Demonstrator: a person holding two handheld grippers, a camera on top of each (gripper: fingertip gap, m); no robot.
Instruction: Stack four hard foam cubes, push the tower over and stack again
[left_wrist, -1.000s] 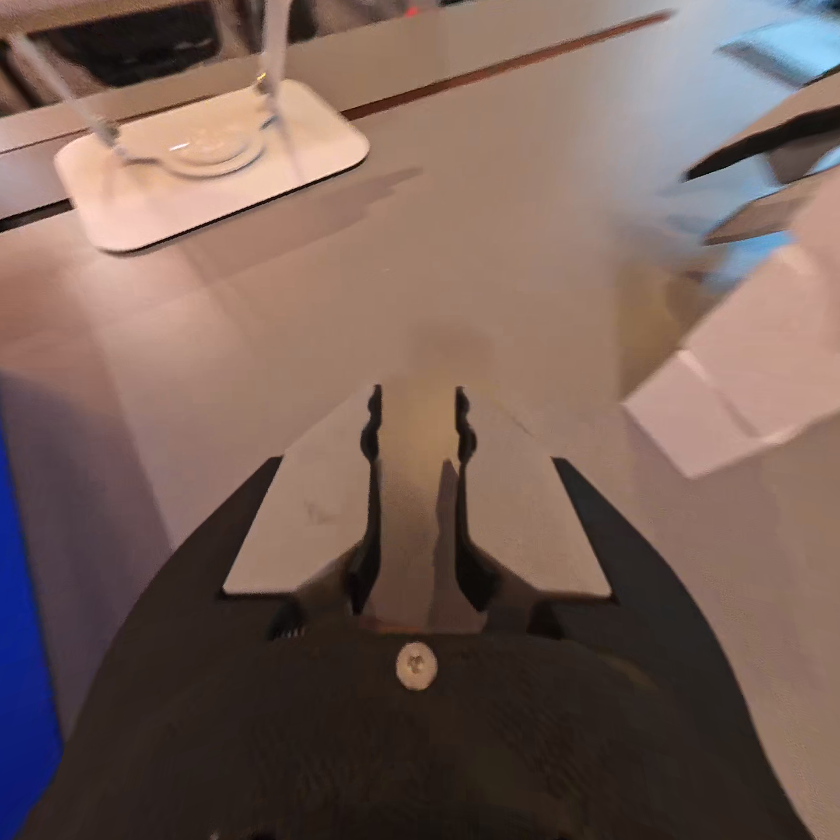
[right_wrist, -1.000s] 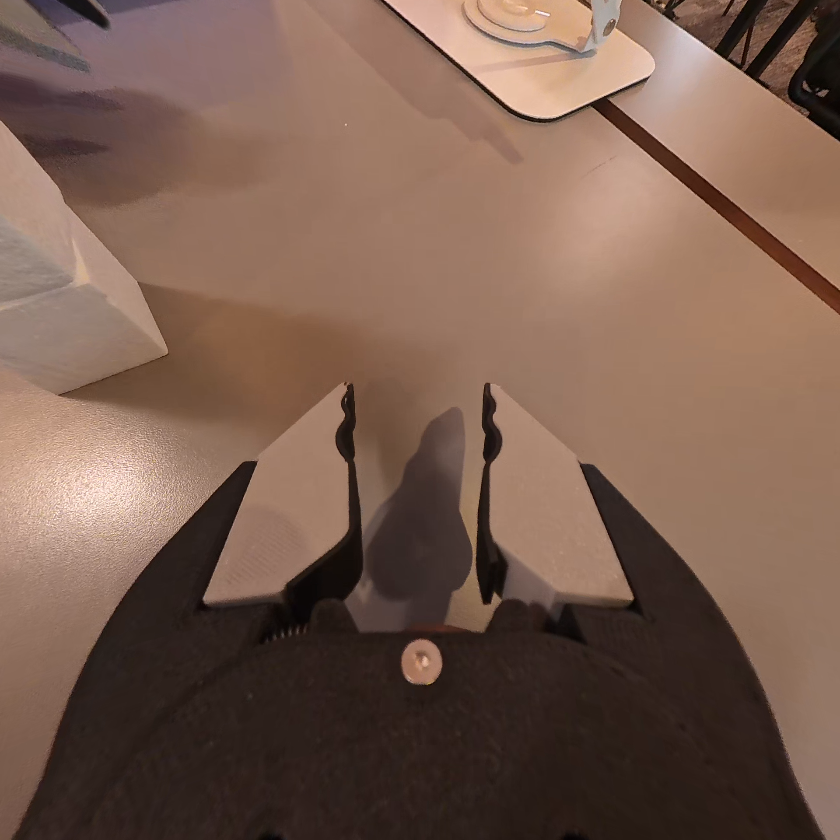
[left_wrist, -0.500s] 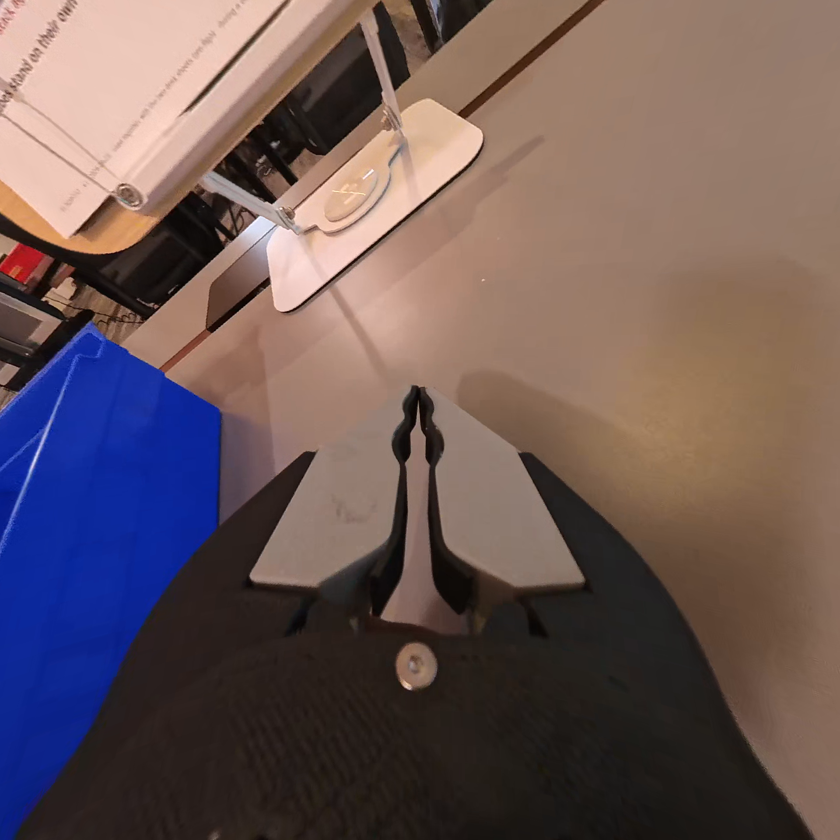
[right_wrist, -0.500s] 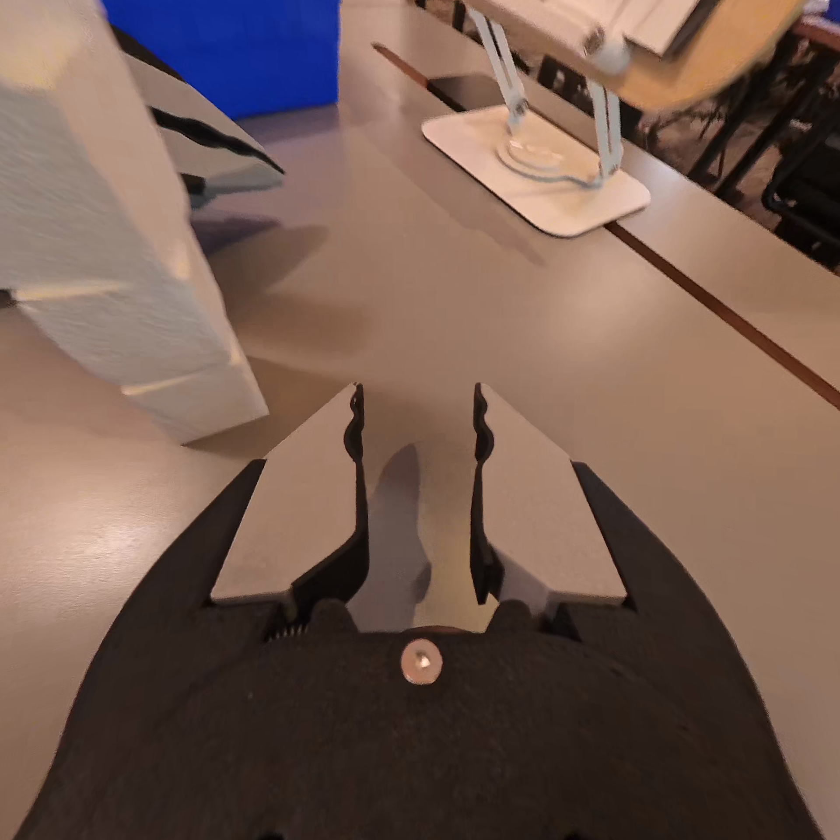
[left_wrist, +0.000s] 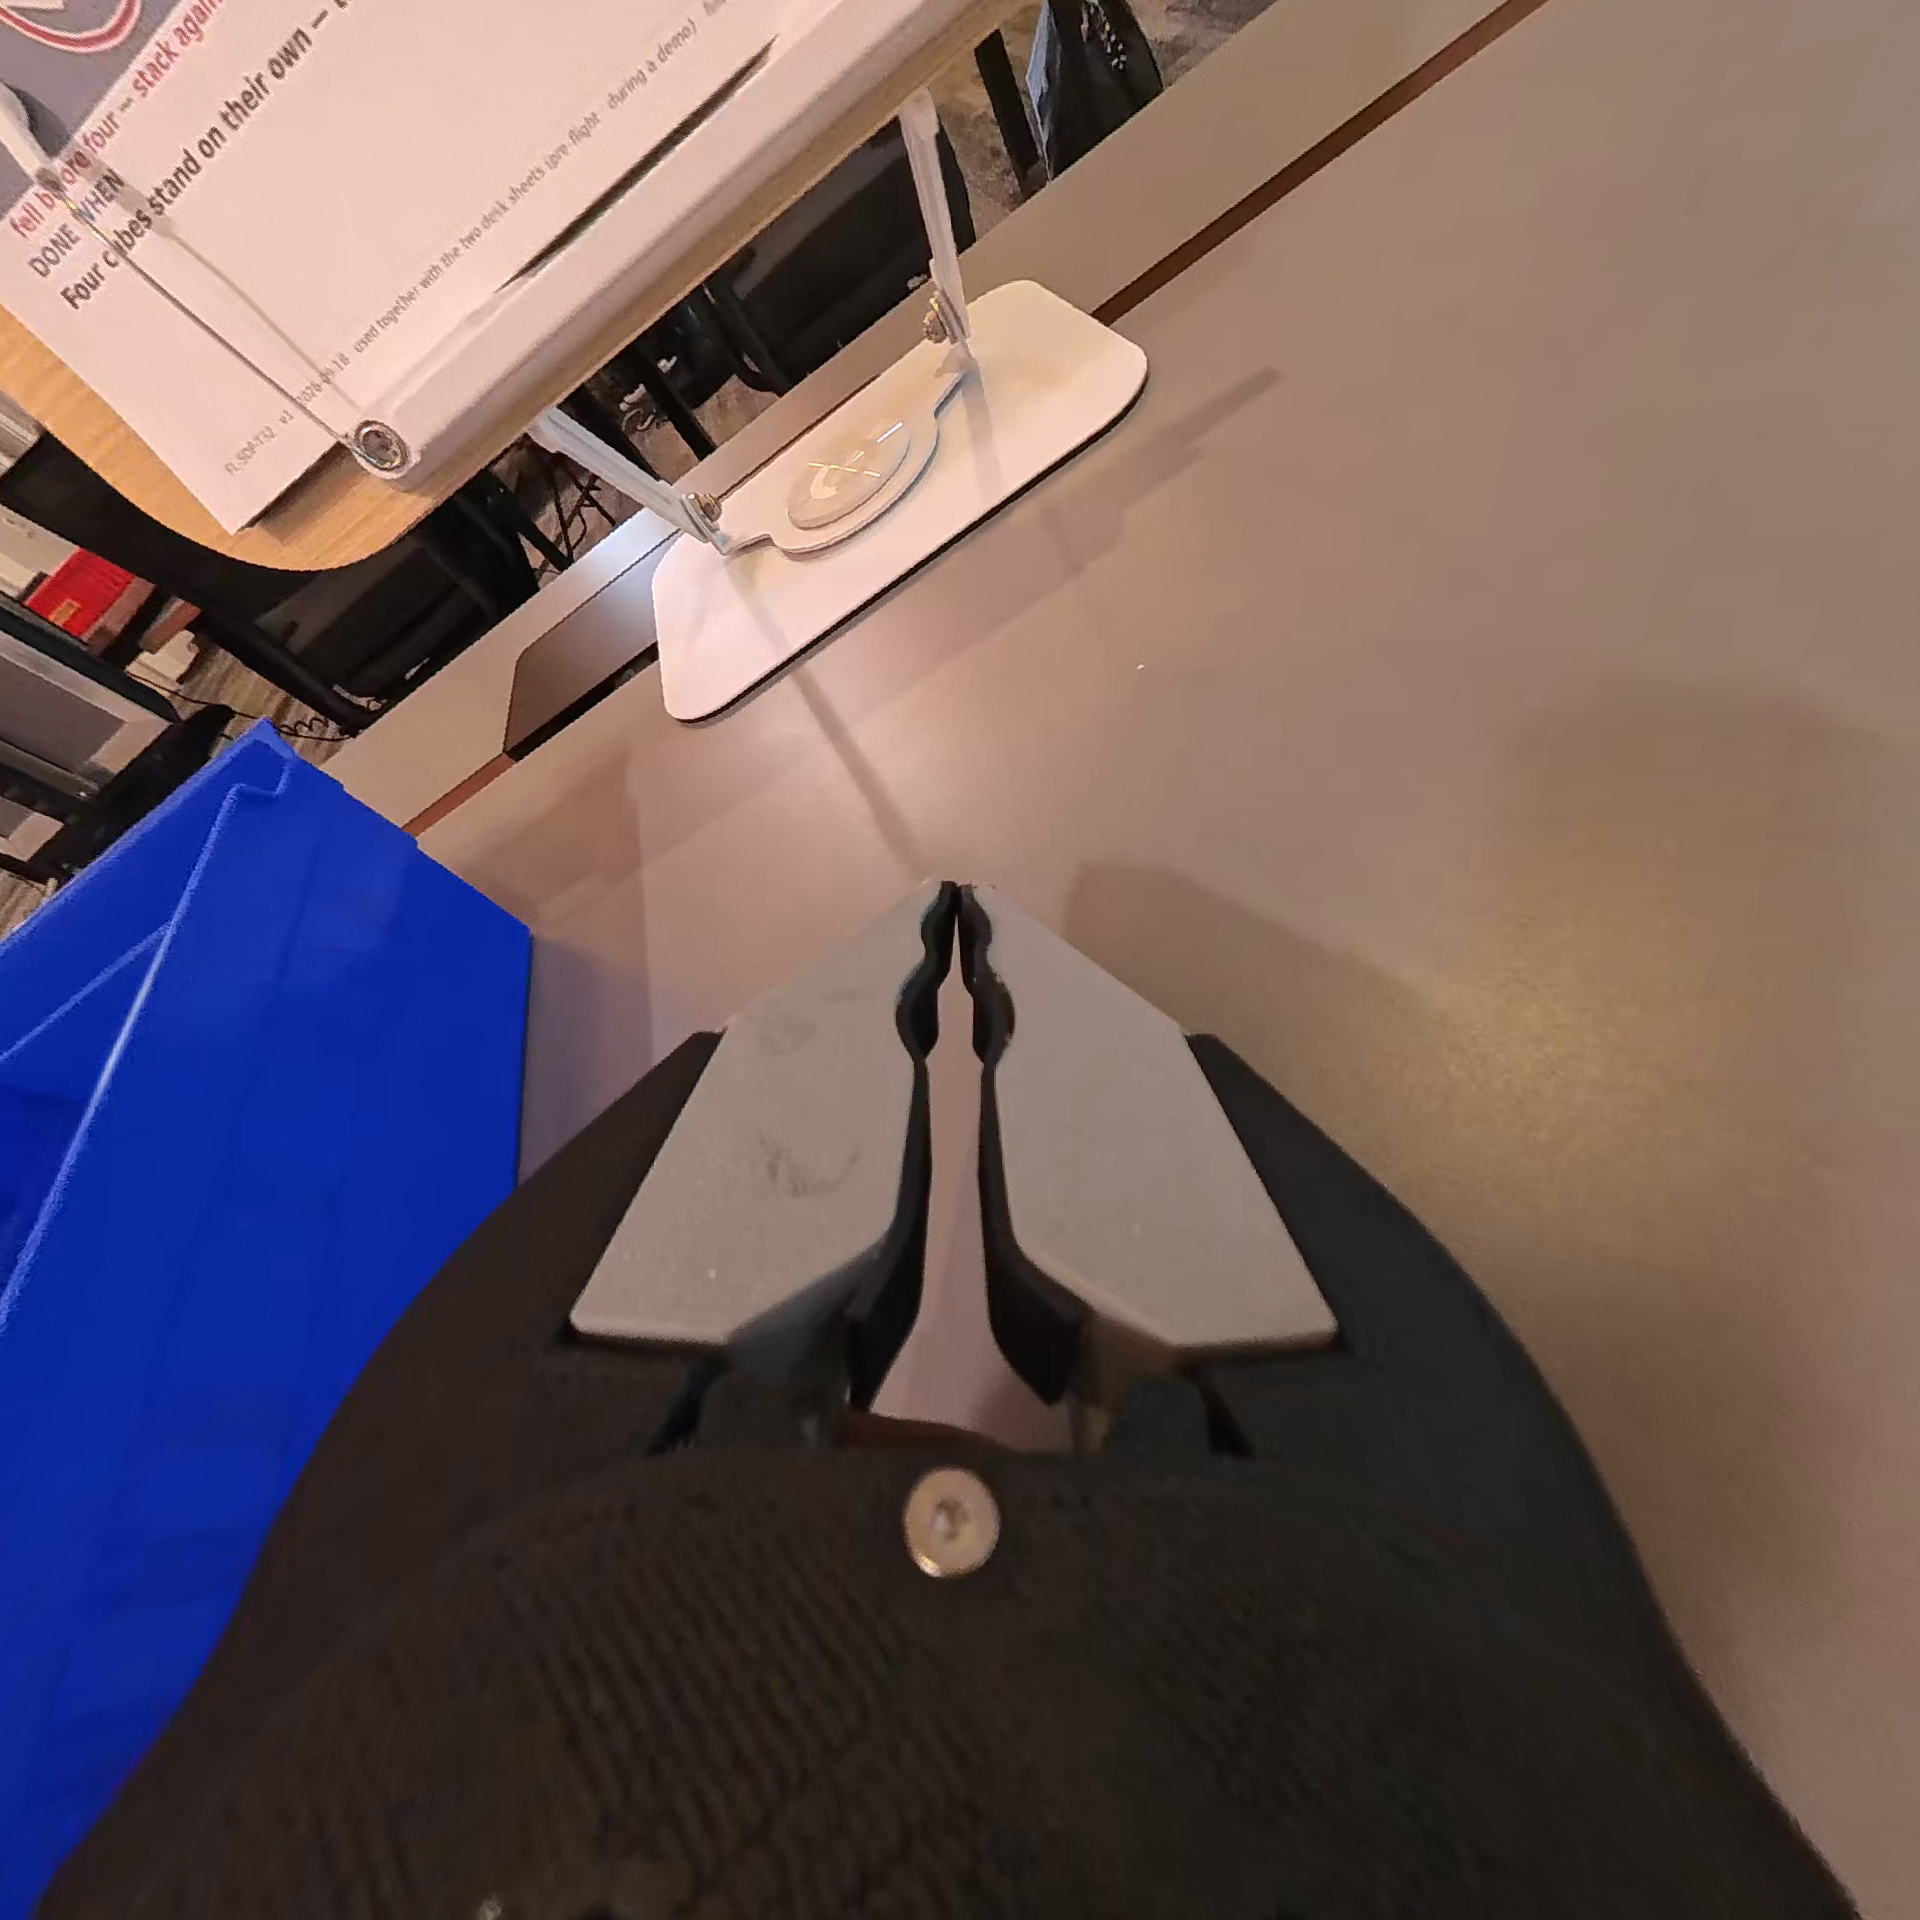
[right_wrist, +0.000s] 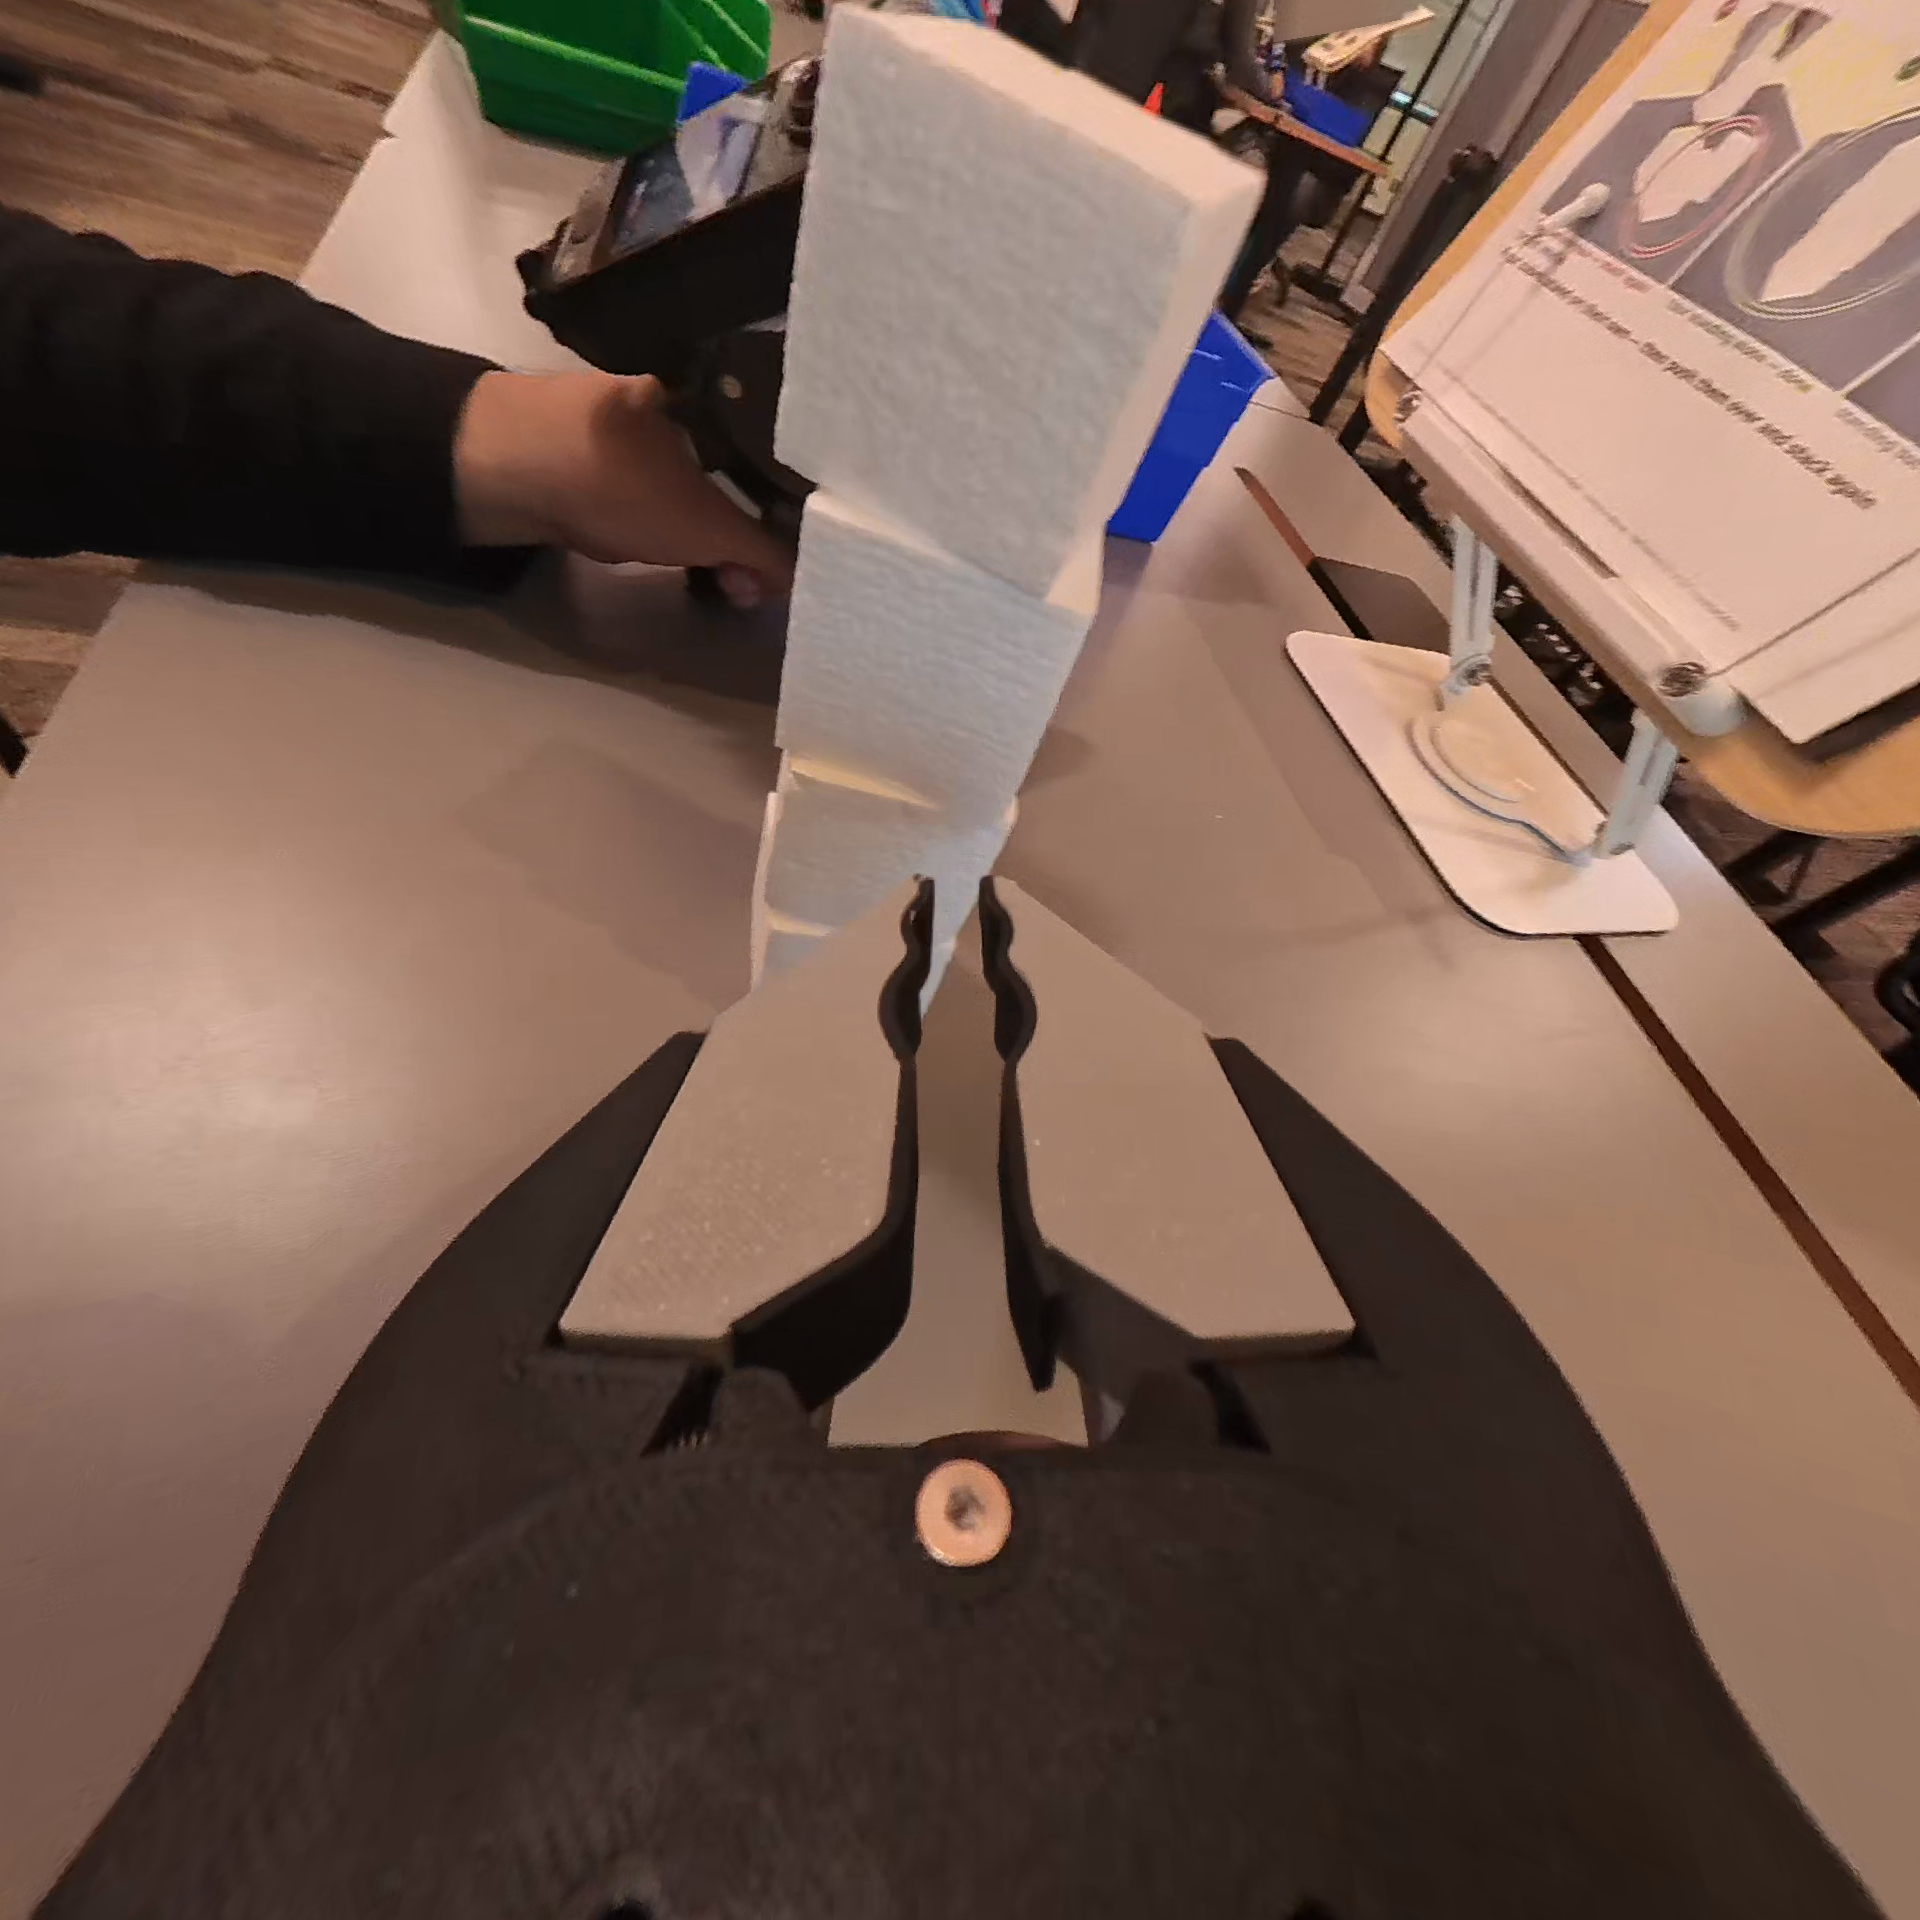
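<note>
A tower of several white foam cubes (right_wrist: 987, 312) stands on the grey table (right_wrist: 312, 935), each cube slightly offset from the one below. The lowest cube (right_wrist: 790, 935) is partly hidden behind my right gripper's fingers. My right gripper (right_wrist: 953, 883) sits low in front of the tower's base, almost shut with a thin gap, holding nothing. My left gripper (left_wrist: 951, 896) is shut and empty, pointing away from the cubes over bare table. In the right wrist view it (right_wrist: 675, 260) is held by a hand behind the tower, its fingers hidden.
A blue bin (left_wrist: 208, 1143) stands close at the left gripper's left and also shows in the right wrist view (right_wrist: 1184, 436). A document stand on a white base (left_wrist: 904, 520) (right_wrist: 1486, 831) is at the table's far side. Green bins (right_wrist: 603, 73) sit on another table. The tips of one gripper are about 20 centimeters away from the tips of the other.
My right gripper has pulled back and turned to face the tower, its jaws narrowing. My left gripper has closed and swung left, away from the cubes toward the blue bin.
</note>
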